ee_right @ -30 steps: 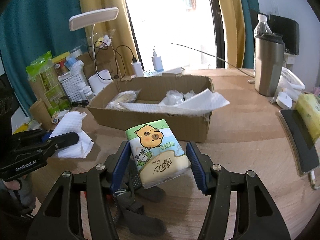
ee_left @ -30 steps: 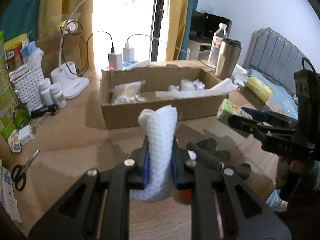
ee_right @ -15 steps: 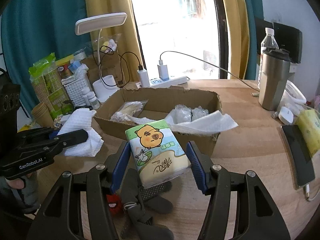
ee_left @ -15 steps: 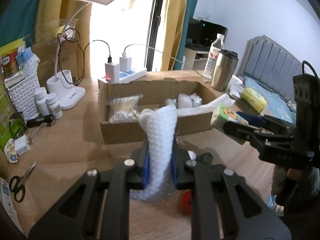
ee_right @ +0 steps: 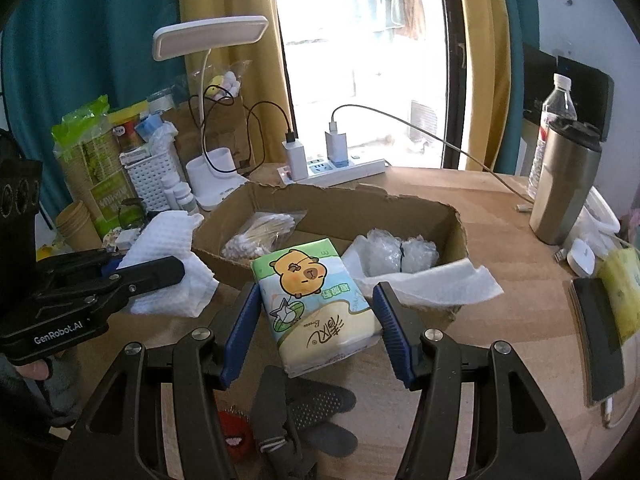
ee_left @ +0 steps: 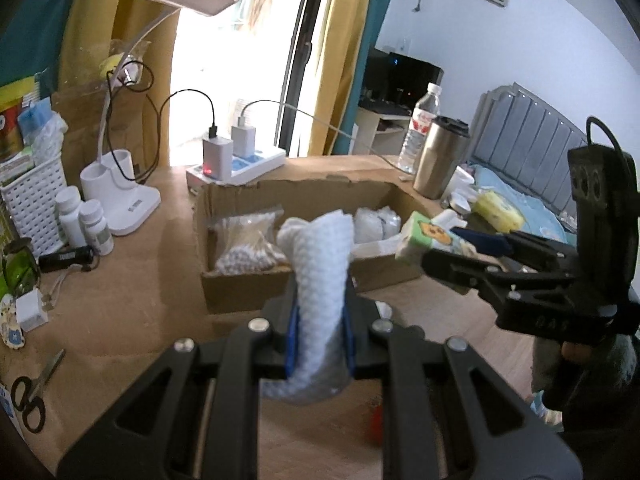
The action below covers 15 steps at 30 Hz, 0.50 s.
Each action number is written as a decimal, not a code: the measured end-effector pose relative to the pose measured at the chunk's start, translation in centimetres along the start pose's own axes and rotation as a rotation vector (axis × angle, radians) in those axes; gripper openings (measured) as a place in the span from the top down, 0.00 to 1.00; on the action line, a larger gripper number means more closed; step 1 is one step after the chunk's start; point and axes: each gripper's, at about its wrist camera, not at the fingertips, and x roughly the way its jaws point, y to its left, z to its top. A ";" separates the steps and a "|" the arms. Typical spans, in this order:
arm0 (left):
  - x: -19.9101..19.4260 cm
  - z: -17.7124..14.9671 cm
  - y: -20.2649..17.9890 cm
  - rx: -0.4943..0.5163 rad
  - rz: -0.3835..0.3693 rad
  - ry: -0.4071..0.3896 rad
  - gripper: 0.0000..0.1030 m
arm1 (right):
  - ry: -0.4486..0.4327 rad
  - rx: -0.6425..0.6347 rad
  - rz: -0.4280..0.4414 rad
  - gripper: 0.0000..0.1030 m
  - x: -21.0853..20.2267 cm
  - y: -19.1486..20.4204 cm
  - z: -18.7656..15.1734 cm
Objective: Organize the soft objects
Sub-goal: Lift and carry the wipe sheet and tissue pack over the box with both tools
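Observation:
My left gripper (ee_left: 319, 326) is shut on a white waffle-weave cloth (ee_left: 320, 276), held above the table in front of the cardboard box (ee_left: 248, 296); the cloth also shows in the right wrist view (ee_right: 168, 264). My right gripper (ee_right: 316, 320) is shut on a tissue pack with a capybara print (ee_right: 316, 300), raised near the box's front wall (ee_right: 224, 264); the pack also shows in the left wrist view (ee_left: 428, 240). The box holds a bag of cotton swabs (ee_right: 260, 236), clear-wrapped white bundles (ee_right: 396, 252) and a white sheet (ee_right: 436, 284) draped over its edge.
Dark gloves (ee_right: 304, 420) and a small red toy (ee_right: 236, 432) lie on the wooden table below my right gripper. A steel tumbler (ee_right: 564, 188), phone (ee_right: 596, 336), power strip (ee_right: 336, 168), desk lamp (ee_left: 132, 200), white basket (ee_left: 32, 200) and scissors (ee_left: 32, 392) stand around.
Both grippers have risen and moved closer to the box, each still holding its item. The box interior now shows more fully from above.

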 end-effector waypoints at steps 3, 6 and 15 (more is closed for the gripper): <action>0.1 0.3 0.6 -0.007 -0.004 -0.007 0.83 | 0.003 -0.007 -0.006 0.41 0.4 0.1 0.5; 0.2 0.5 1.2 -0.010 -0.008 -0.012 0.83 | 0.004 -0.012 -0.015 0.41 1.0 0.1 1.1; 0.5 0.9 3.1 -0.030 0.004 -0.014 0.83 | 0.010 -0.014 -0.033 0.41 2.7 -0.6 2.6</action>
